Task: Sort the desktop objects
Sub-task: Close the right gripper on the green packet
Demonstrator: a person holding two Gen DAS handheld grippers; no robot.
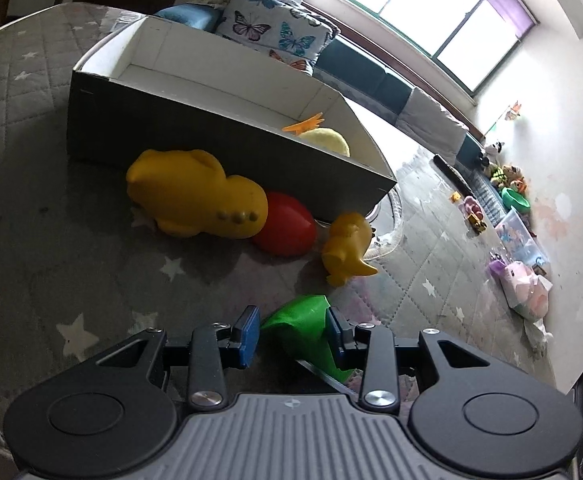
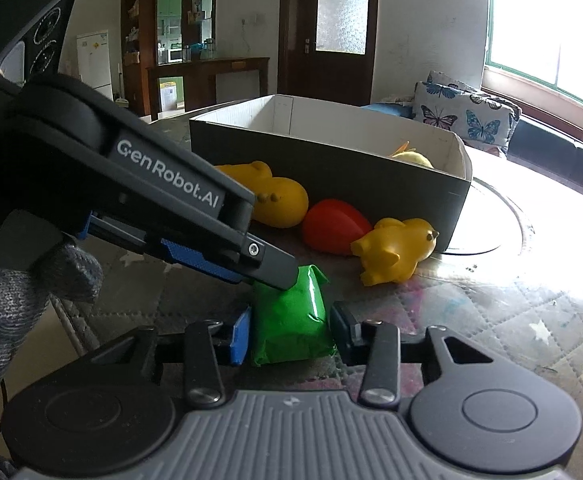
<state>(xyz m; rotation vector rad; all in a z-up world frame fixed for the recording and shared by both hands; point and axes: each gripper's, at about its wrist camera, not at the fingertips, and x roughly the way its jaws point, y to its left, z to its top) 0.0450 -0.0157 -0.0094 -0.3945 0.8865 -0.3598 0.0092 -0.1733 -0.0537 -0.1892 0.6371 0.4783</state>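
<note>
A green packet point(image 1: 305, 330) point(image 2: 291, 316) lies on the grey starred table cover, between the fingers of both grippers. My left gripper point(image 1: 293, 334) straddles it; in the right wrist view its fingers point(image 2: 269, 266) touch the packet's top corner. My right gripper point(image 2: 289, 334) has its blue pad against the packet's left side, its right pad close beside it. Beyond lie a large yellow toy point(image 1: 195, 200) point(image 2: 273, 196), a red toy point(image 1: 285, 224) point(image 2: 333, 226) and a small yellow duck point(image 1: 349, 250) point(image 2: 397, 248), beside a dark box point(image 1: 219, 136) point(image 2: 331, 168).
The box holds a pale yellow toy point(image 1: 327, 140) point(image 2: 413, 158) with orange parts. Butterfly cushions point(image 1: 275, 28) point(image 2: 465, 116) lie behind it. The table edge drops to a floor with scattered toys point(image 1: 511, 220) on the right of the left wrist view.
</note>
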